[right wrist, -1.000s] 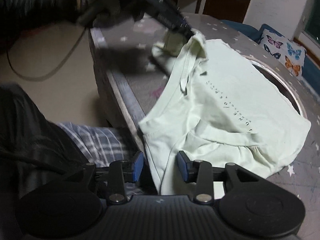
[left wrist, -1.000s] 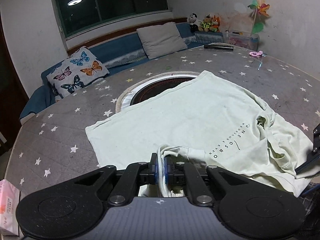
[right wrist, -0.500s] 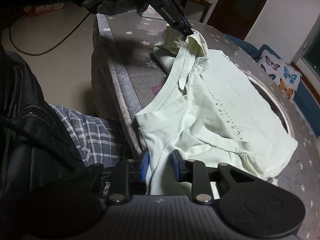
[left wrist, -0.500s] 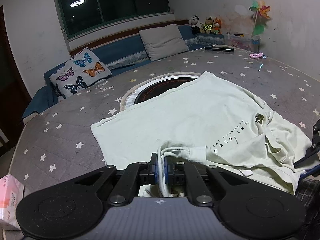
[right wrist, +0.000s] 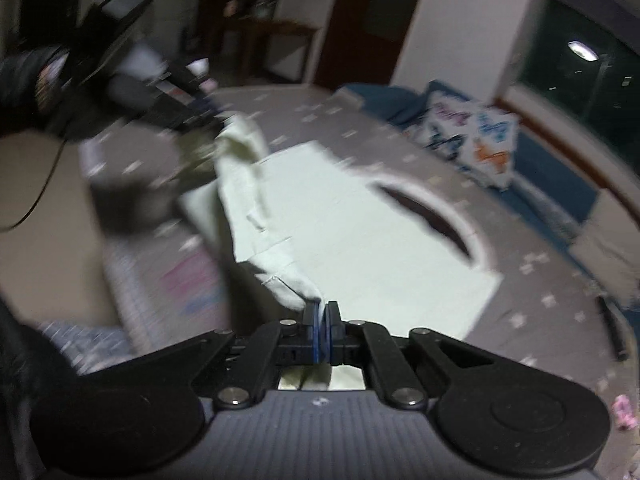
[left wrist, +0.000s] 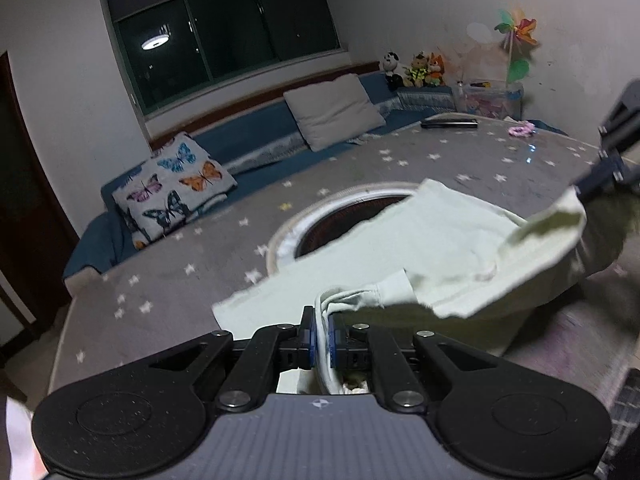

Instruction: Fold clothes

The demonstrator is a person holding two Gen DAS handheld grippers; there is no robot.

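A pale green T-shirt (left wrist: 448, 248) lies partly on the round grey star-patterned table (left wrist: 168, 280), its near edge lifted off the surface. My left gripper (left wrist: 320, 340) is shut on a bunched near corner of the shirt. My right gripper (right wrist: 323, 330) is shut on the other near corner of the shirt (right wrist: 360, 232). In the left wrist view the right gripper (left wrist: 600, 176) holds its corner up at the right. In the blurred right wrist view the left gripper (right wrist: 188, 120) holds its corner up at the far left.
A round dark opening with a white rim (left wrist: 340, 224) sits in the table's middle, partly under the shirt. A butterfly pillow (left wrist: 172, 188) and a grey pillow (left wrist: 332, 108) lie on the blue bench behind. A black remote (left wrist: 448, 123) and a pink item (left wrist: 520, 131) lie at the far edge.
The right gripper has shut on the shirt's near corner. Both grippers have lifted the shirt's near edge up off the table and moved forward over it.
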